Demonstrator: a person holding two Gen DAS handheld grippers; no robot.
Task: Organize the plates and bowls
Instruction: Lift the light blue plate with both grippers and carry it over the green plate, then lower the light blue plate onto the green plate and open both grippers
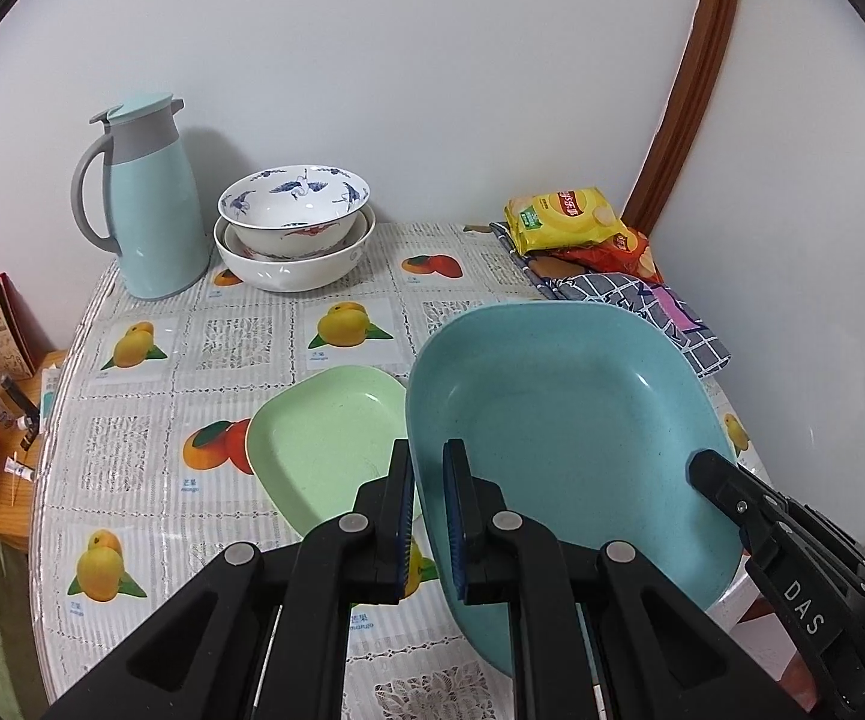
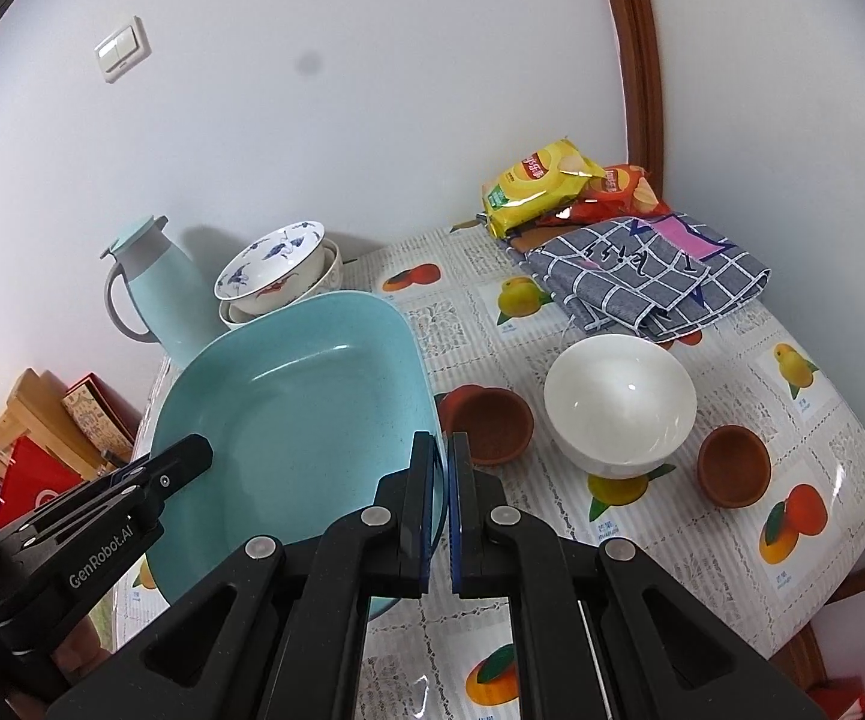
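Both grippers hold a large blue square plate (image 1: 564, 420) above the table. My left gripper (image 1: 429, 516) is shut on its left rim. My right gripper (image 2: 441, 492) is shut on its right rim; the plate fills the left of the right wrist view (image 2: 300, 414). A smaller green square plate (image 1: 324, 438) lies on the table, left of and below the blue one. Two stacked white bowls with blue and red birds (image 1: 294, 228) stand at the back. A plain white bowl (image 2: 618, 405) and two small brown bowls (image 2: 486, 426) (image 2: 732, 465) stand to the right.
A pale blue thermos jug (image 1: 153, 204) stands at the back left beside the stacked bowls. Snack bags (image 1: 570, 219) and a folded checked cloth (image 2: 648, 276) lie at the back right by the wall. The table edge (image 2: 840, 588) curves close on the right.
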